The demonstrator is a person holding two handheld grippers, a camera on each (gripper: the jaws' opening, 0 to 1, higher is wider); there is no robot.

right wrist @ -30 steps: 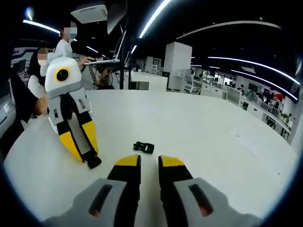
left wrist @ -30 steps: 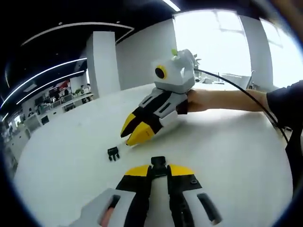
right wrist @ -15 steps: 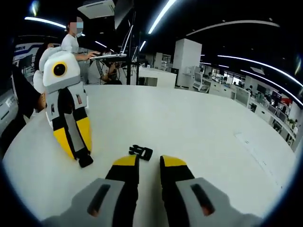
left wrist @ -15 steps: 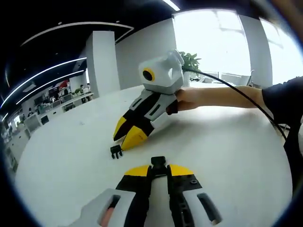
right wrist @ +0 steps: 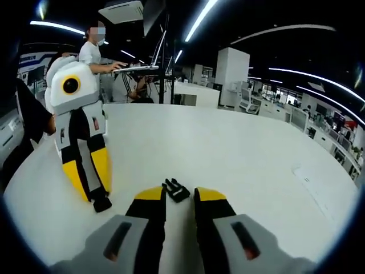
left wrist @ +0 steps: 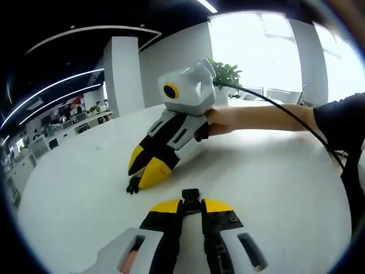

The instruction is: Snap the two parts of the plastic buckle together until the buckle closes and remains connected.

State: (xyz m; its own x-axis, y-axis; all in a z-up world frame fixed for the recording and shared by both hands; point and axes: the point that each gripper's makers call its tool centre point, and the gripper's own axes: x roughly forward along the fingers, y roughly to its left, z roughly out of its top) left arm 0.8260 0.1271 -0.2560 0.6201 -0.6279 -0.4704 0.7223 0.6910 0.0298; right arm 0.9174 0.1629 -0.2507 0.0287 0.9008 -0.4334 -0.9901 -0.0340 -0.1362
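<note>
Holding a small black plastic buckle part [left wrist: 190, 197] in its closed fingers, the left gripper [left wrist: 191, 206], the right gripper [right wrist: 174, 194] open around the other black buckle piece [right wrist: 176, 189], white round counter [right wrist: 228, 148].

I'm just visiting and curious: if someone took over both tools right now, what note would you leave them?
Left tool: shut on one buckle half, held at its tips above the table.
Right tool: open, tips around the other half, which lies on the table; not gripped yet.
Done: one half picked up.
Left: close on the second half, line the two up and push until they snap and stay joined.
</note>
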